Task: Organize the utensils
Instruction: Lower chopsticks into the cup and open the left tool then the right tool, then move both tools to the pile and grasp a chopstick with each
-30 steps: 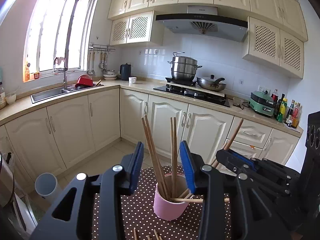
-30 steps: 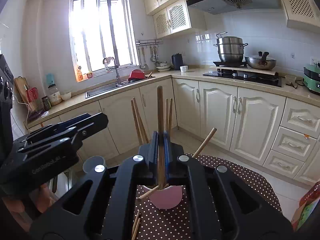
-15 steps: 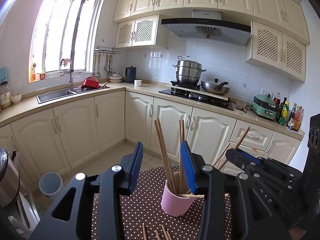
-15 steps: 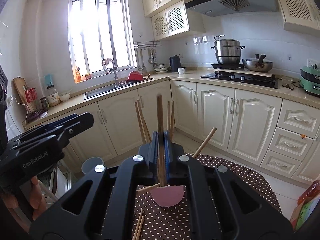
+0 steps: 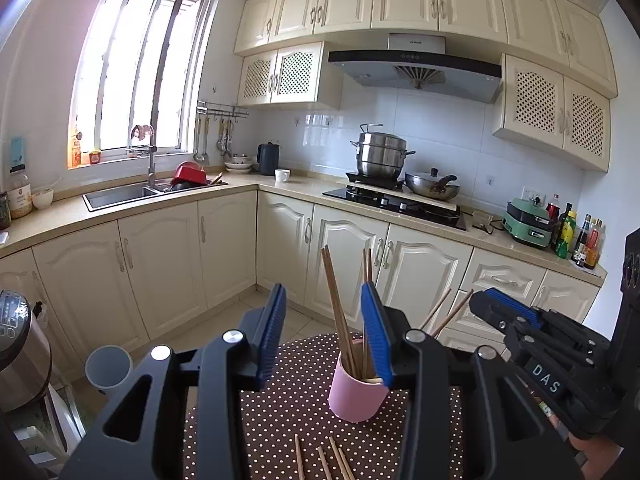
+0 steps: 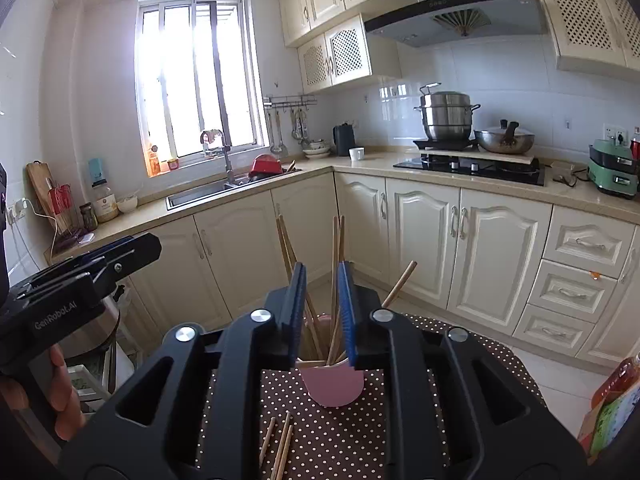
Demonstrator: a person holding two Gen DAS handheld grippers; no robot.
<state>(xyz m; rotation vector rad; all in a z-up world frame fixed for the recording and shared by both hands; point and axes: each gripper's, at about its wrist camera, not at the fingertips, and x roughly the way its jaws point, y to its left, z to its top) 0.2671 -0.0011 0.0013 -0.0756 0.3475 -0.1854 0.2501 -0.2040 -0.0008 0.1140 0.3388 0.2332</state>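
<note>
The right gripper (image 6: 323, 312) has its blue-padded jaws parting, with a narrow gap between them and nothing pinched; straight ahead of that gap and a little below stands the pink cup (image 6: 332, 386) on the brown dotted tablecloth (image 6: 400, 420). Wooden chopsticks (image 6: 334, 276) stand upright or lean in the cup, rising behind and between the jaws without touching the pads, and one leans out to the right of the right-hand jaw. More loose chopsticks (image 6: 282, 442) lie flat on the cloth just below the cup, near the gripper body. The left gripper (image 5: 324, 334) is spread about halfway and holds nothing; the same pink cup (image 5: 358, 394) sits ahead of it, close by its right-hand jaw, which hides part of the rim. A few loose chopsticks (image 5: 326, 458) lie on the cloth beneath its jaws. Each gripper shows at the edge of the other's view, held by a person's hand (image 6: 60, 396).
</note>
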